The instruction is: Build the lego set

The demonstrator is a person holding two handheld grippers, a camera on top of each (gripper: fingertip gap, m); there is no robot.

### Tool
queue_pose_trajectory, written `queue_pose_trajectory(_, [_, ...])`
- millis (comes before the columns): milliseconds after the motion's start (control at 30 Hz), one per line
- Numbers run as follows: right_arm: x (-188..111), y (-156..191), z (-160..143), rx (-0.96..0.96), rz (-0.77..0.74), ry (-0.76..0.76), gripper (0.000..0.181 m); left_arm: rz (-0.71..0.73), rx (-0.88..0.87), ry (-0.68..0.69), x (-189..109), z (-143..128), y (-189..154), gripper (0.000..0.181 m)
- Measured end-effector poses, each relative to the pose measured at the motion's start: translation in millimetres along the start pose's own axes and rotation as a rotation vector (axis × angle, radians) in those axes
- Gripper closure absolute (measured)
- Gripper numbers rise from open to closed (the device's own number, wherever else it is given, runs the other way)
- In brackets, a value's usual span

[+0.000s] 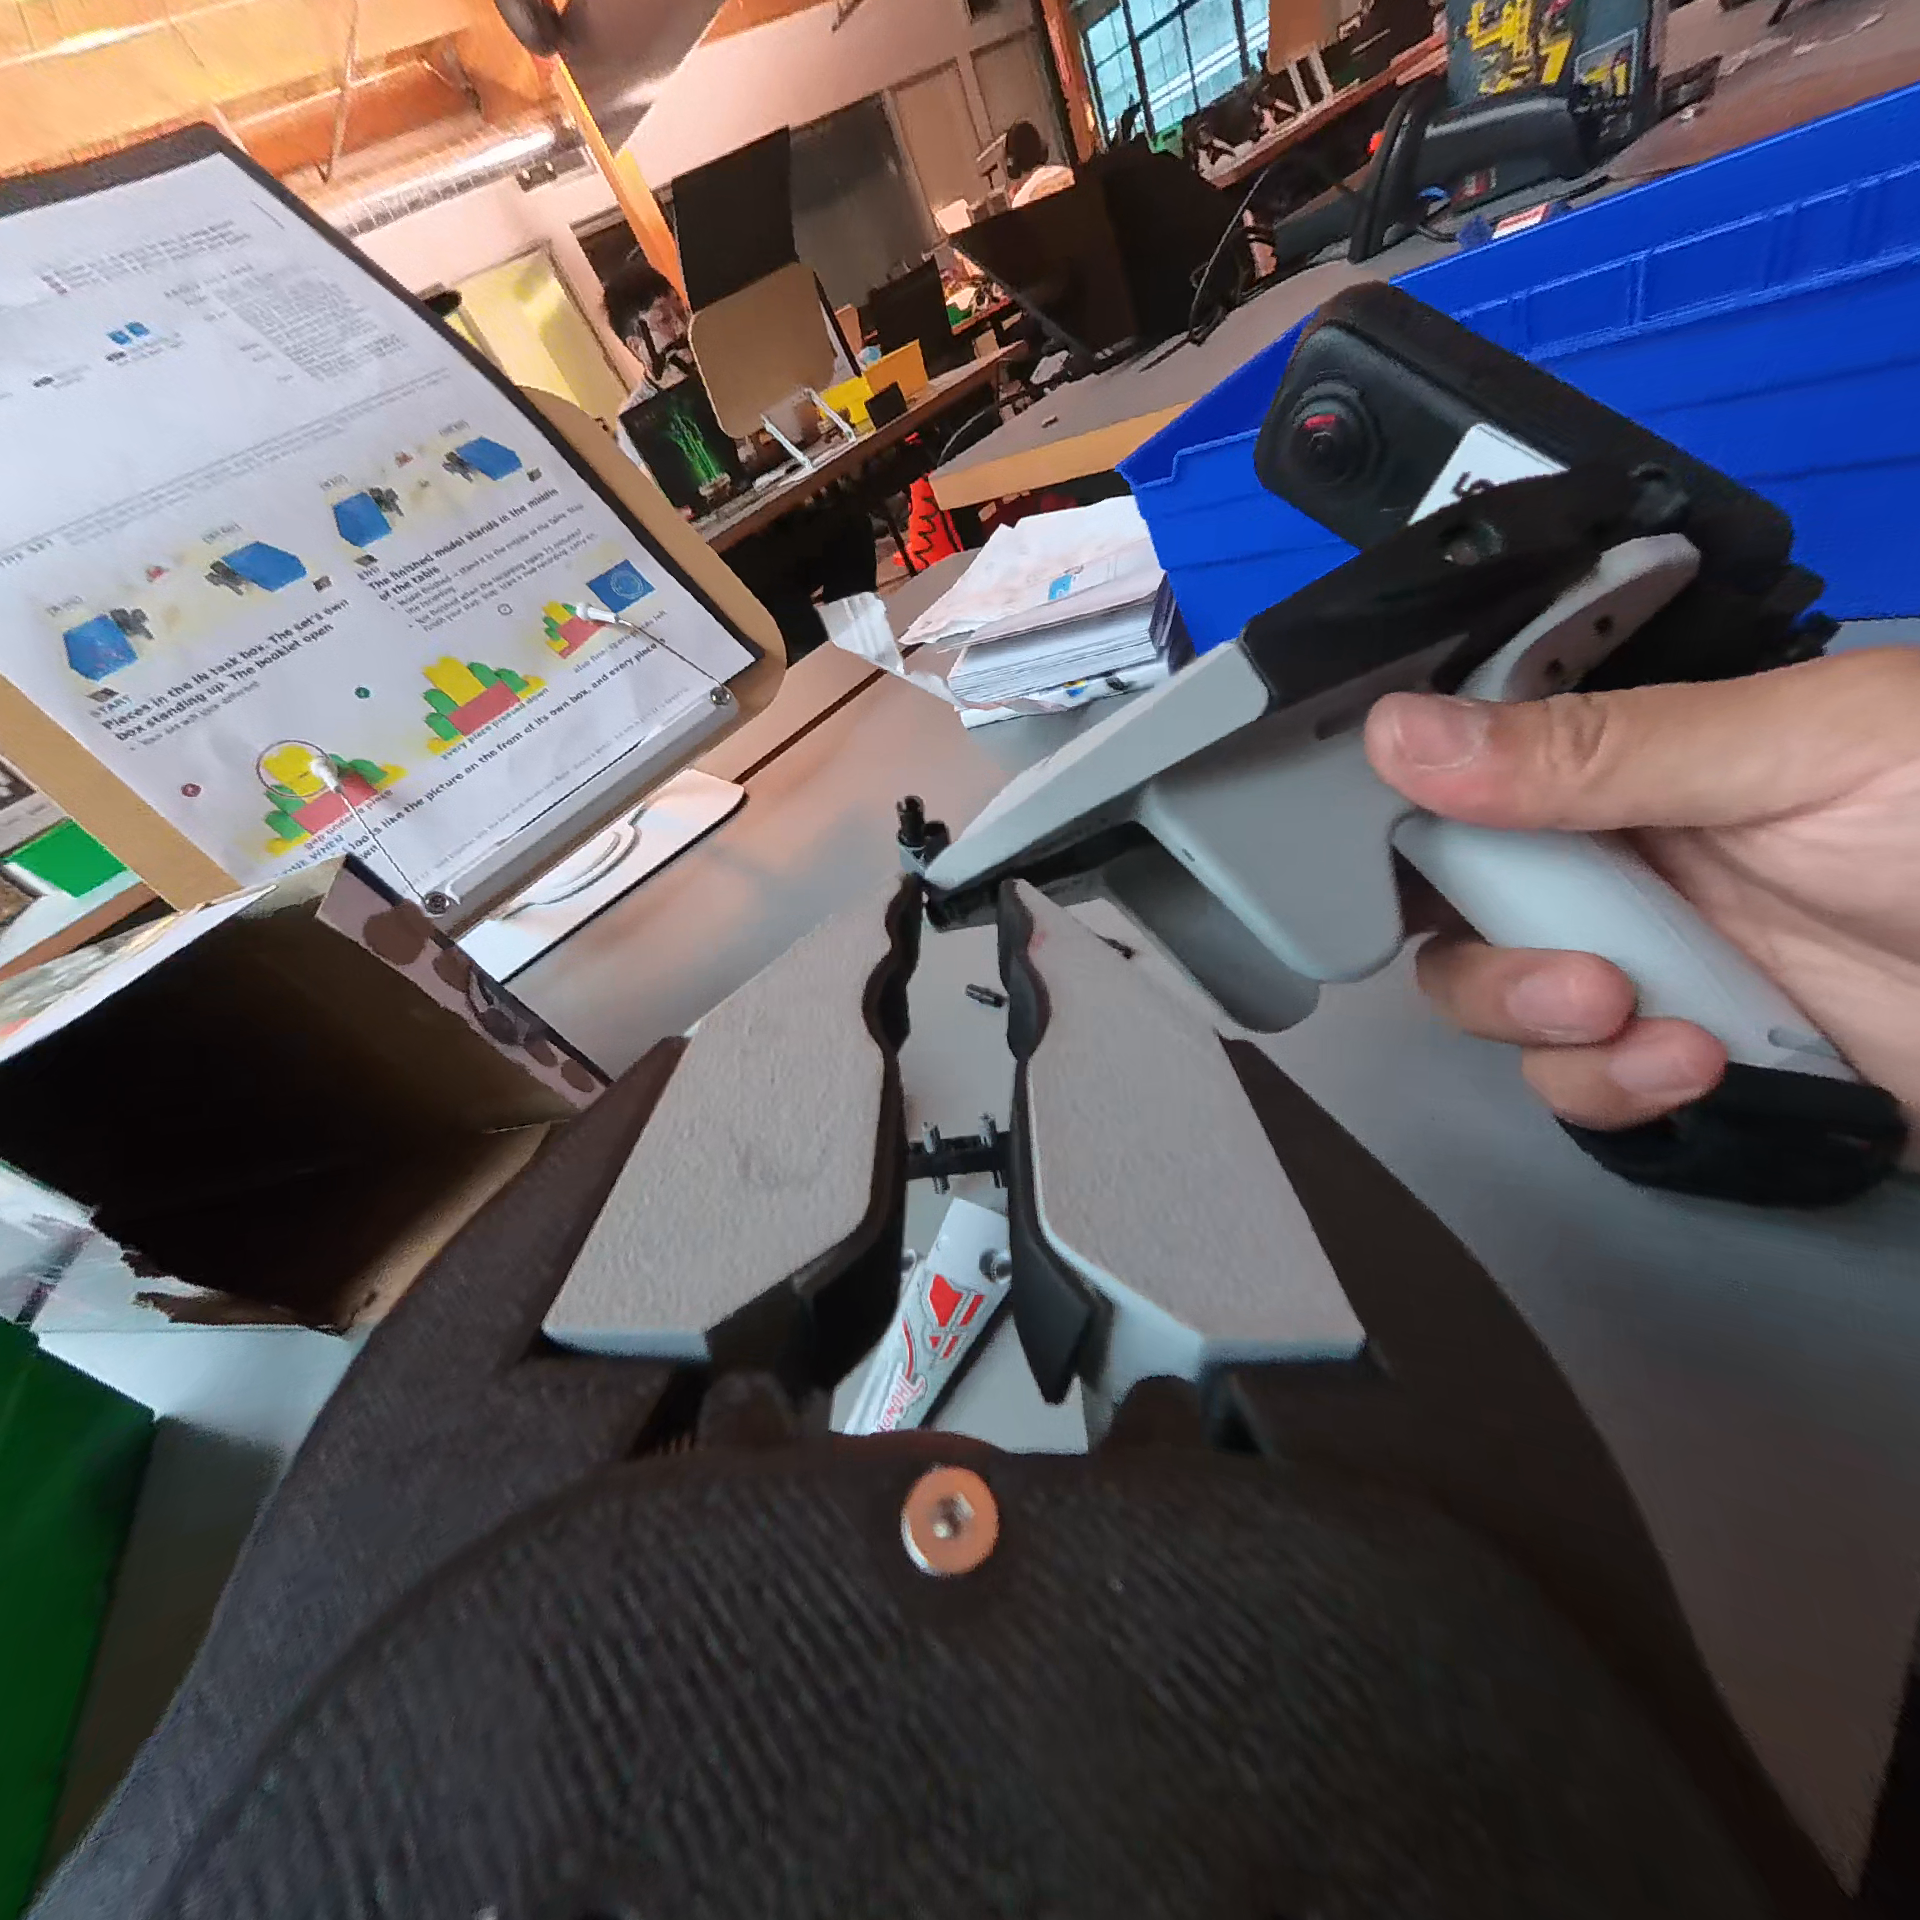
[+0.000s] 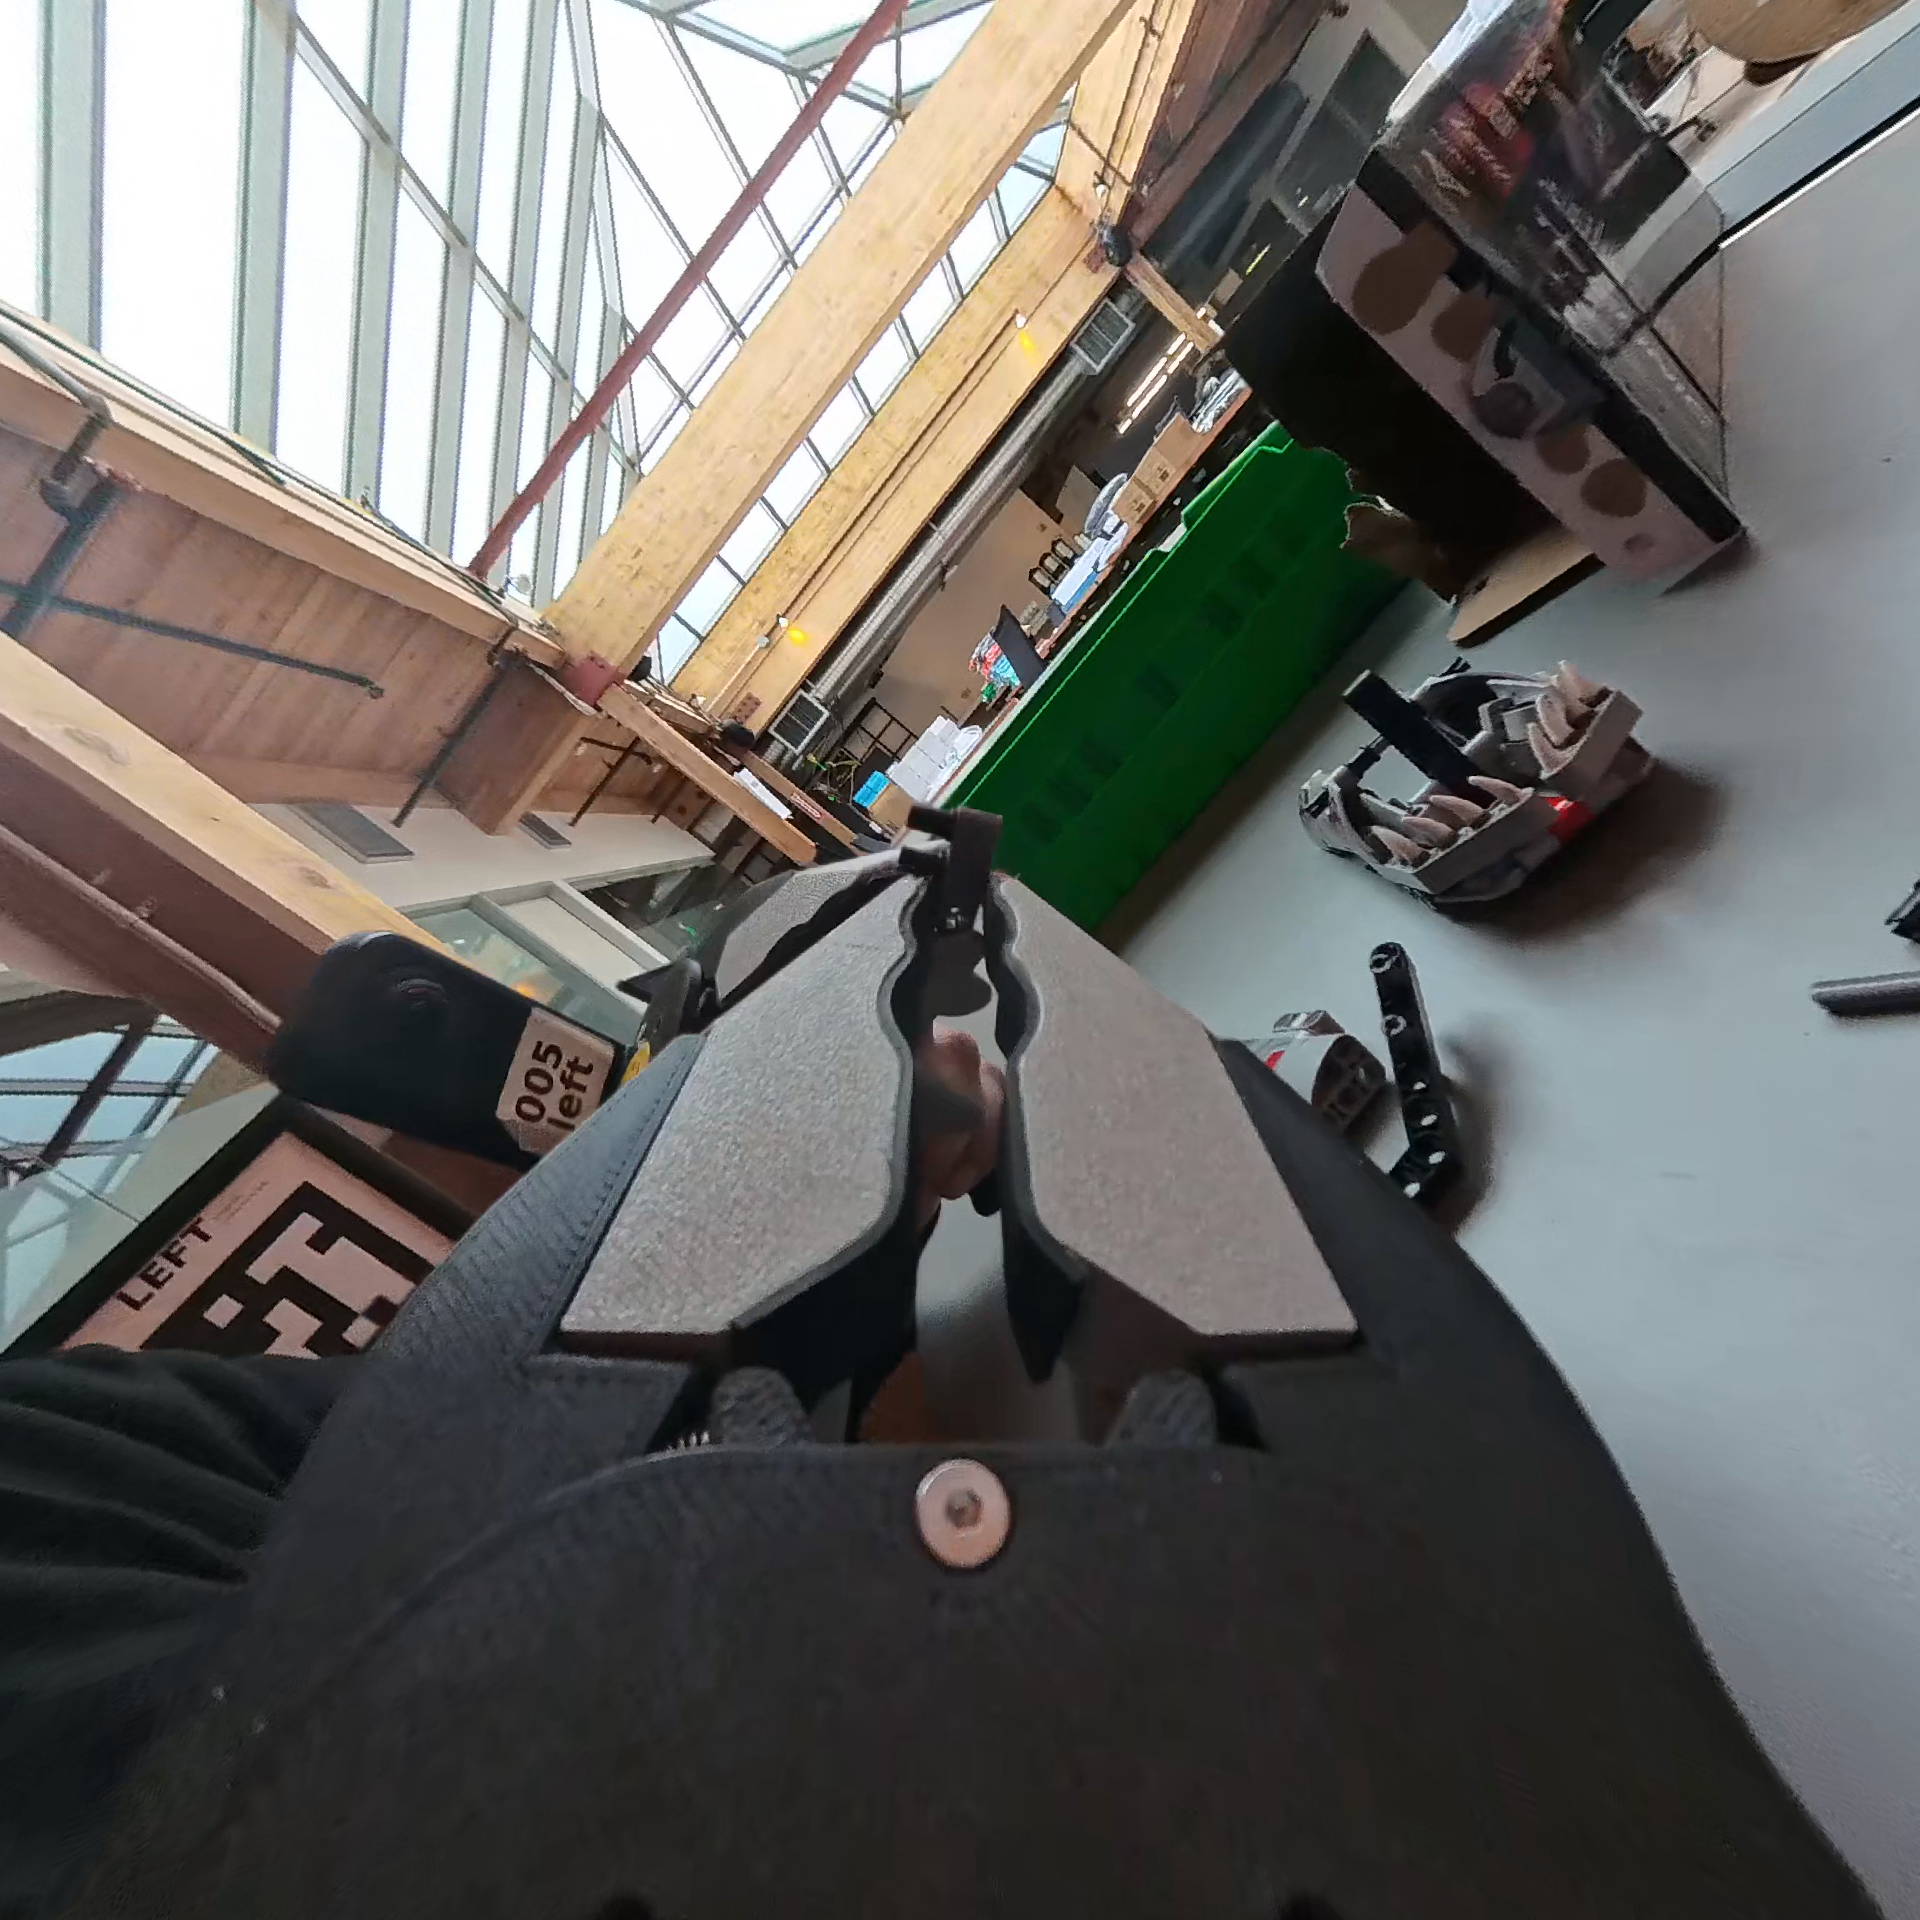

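Two risks, I judge: the right gripper (image 2: 951,914) pinches a small black lego piece (image 2: 958,862) only at its jaw tips, so it could twist out; the left gripper (image 1: 956,914), jaws slightly spread and empty, sits just beside it.

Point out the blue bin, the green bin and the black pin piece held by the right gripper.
blue bin (image 1: 1662,343), left wrist view, side wall.
green bin (image 2: 1164,717), right wrist view, side wall.
black pin piece (image 2: 961,862), right wrist view, body above fingertips.

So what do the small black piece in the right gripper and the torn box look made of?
Black piece: likely hard plastic, moulded pins and a dull sheen; it sits pinched between the right gripper fingers.
Torn box: cardboard, going by its ragged brown edge and printed outer face.
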State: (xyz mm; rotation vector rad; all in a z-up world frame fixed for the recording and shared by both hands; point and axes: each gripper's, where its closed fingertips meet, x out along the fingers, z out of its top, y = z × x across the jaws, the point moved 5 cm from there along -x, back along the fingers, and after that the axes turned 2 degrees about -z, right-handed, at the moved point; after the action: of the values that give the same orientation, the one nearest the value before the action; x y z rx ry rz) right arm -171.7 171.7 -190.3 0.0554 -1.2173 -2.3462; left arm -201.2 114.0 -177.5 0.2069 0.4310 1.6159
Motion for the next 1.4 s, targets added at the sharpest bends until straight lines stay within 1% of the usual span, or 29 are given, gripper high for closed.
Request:
queue_pose_trajectory(200, [-1.2,-3.4,-5.8,-0.038,-0.032,0.057,0.175,-0.080,-0.005,-0.031,-4.1,-9.6,-0.3,0.173])
queue_pose_trajectory(367, [1.7,-3.5,-9.7,-0.015,0.003,0.113,0.175,-0.211,-0.119,-0.065,-9.6,-15.9,5.8,0.174])
queue_pose_trajectory(500, [3.5,-2.7,-11.3,-0.015,0.017,0.145,0.176,-0.228,-0.048,-0.054,-13.4,-16.5,7.2,0.174])
queue_pose_trajectory(600, [4.7,-1.3,-11.0,-0.067,0.013,0.202,0.176,-0.266,-0.057,-0.044,-15.7,-16.7,9.2,0.174])
queue_pose_trajectory(667, [4.7,-0.9,-10.3,-0.146,-0.008,0.268,0.177,-0.306,-0.086,-0.041,-17.1,-18.8,10.0,0.174])
queue_pose_trajectory(700, [3.7,-1.4,-9.1,-0.197,-0.029,0.302,0.181,-0.316,-0.101,-0.036,-17.6,-20.1,11.1,0.174])
queue_pose_trajectory(733, [2.1,-1.0,-6.8,-0.250,-0.044,0.330,0.181,-0.326,-0.120,-0.031,-17.9,-21.6,12.3,0.174])
queue_pose_trajectory(800, [-1.3,2.7,-1.3,-0.368,-0.050,0.373,0.181,-0.367,-0.197,-0.027,-19.0,-22.7,14.7,0.174])
queue_pose_trajectory(867, [-4.4,2.8,3.7,-0.498,-0.099,0.411,0.179,-0.451,-0.305,-0.010,-19.9,-24.7,14.3,0.174])
queue_pose_trajectory(967, [-7.1,7.3,4.2,-0.656,-0.119,0.487,0.169,-0.651,-0.528,0.061,-23.0,-30.8,5.9,0.174])
queue_pose_trajectory(1000, [-8.4,7.3,2.2,-0.703,-0.130,0.532,0.165,-0.694,-0.588,0.060,-24.2,-31.4,4.5,0.174])
queue_pose_trajectory(1033, [-9.8,5.6,1.1,-0.753,-0.160,0.567,0.156,-0.731,-0.641,0.060,-25.4,-31.9,3.5,0.174])
queue_pose_trajectory(1100, [-12.0,8.0,-1.1,-0.816,-0.161,0.594,0.156,-0.776,-0.709,0.067,-26.2,-33.5,2.6,0.175])
queue_pose_trajectory(1167, [-13.4,13.9,-1.6,-0.796,-0.108,0.584,0.158,-0.821,-0.750,0.073,-28.1,-33.9,0.8,0.175])
queue_pose_trajectory(1200, [-14.0,18.0,-3.4,-0.762,-0.054,0.587,0.165,-0.841,-0.765,0.075,-28.9,-33.8,0.0,0.174])
queue_pose_trajectory(1300, [-14.3,25.4,-8.6,-0.628,0.081,0.610,0.162,-0.876,-0.785,0.069,-30.9,-32.8,-2.0,0.175])
queue_pose_trajectory(1400, [-12.8,20.1,-11.9,-0.551,0.098,0.624,0.160,-0.898,-0.765,0.074,-32.3,-31.4,-5.7,0.174])
